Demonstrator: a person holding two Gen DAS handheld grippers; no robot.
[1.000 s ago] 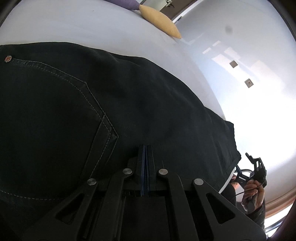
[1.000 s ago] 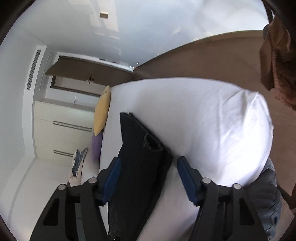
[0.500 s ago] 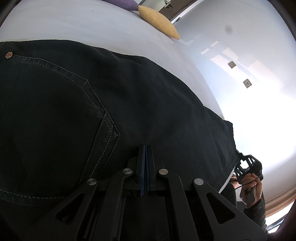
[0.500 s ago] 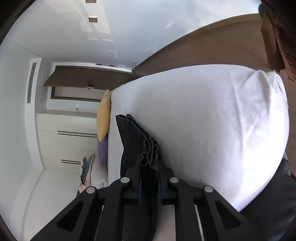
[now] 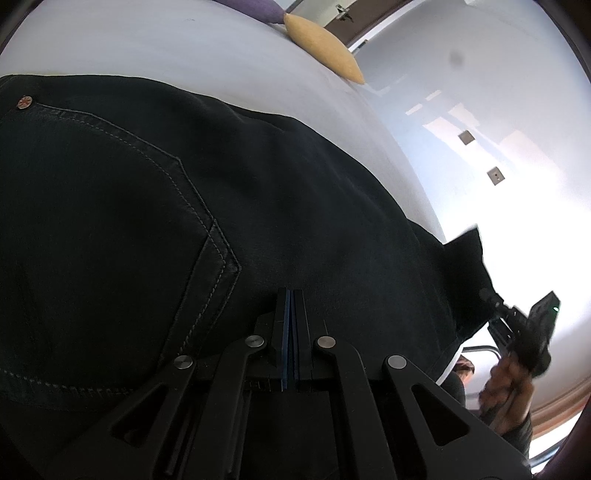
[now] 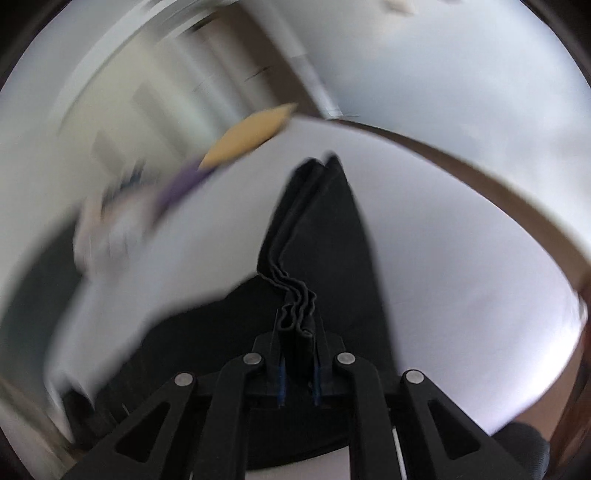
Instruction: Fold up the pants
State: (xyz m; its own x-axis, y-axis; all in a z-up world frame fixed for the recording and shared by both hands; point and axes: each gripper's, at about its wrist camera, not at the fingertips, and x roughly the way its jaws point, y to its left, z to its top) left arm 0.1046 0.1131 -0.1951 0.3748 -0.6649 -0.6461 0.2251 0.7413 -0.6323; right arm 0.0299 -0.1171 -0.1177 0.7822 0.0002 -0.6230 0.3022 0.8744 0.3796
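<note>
Black pants [image 5: 258,184] lie along the white bed [image 5: 184,44], back pocket [image 5: 110,240] facing up. My left gripper [image 5: 291,295] is shut, pads together with nothing seen between them, its tips low over the seat beside the pocket. My right gripper [image 6: 297,332] is shut on the bunched leg hems, whose wavy folds stick out between its pads. From it the pants [image 6: 332,229] run away over the bed [image 6: 461,258]. In the left wrist view, that right gripper [image 5: 491,299], held by a hand [image 5: 509,387], has the hem end raised off the mattress.
A yellow pillow [image 5: 321,48] and a purple one [image 5: 258,5] lie at the head of the bed; both also show blurred, the yellow pillow [image 6: 251,136] and the purple one [image 6: 181,184]. A wooden floor strip [image 6: 480,177] borders the bed. White cupboards stand behind.
The right gripper went from open around the leg hems to shut on them, then rolled and lifted them off the bed. The left gripper stayed shut and hardly moved.
</note>
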